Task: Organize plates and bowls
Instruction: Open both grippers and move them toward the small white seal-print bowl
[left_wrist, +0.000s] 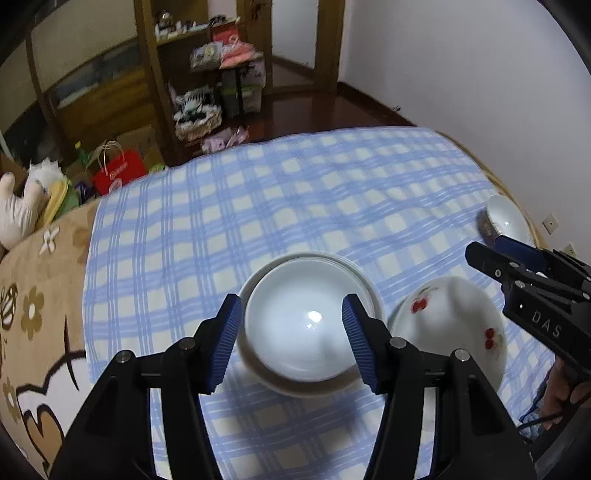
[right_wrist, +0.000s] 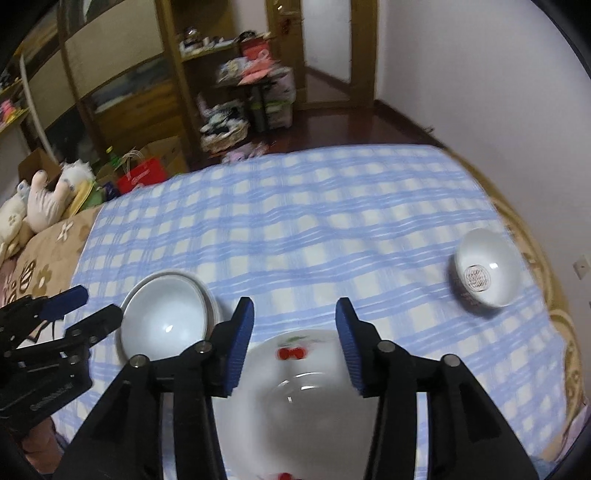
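Observation:
A plain white bowl sits nested on a white plate on the blue checked cloth. My left gripper is open above it, fingers either side, holding nothing. To its right lies a cherry-patterned bowl. My right gripper is open above that cherry bowl, empty. A small patterned bowl stands at the far right of the cloth; it also shows in the left wrist view. The plain bowl also shows in the right wrist view, with the left gripper beside it.
The blue checked cloth covers a bed with a brown patterned blanket on the left. Beyond the far edge are a wooden shelf, a red bag and plush toys. A white wall is on the right.

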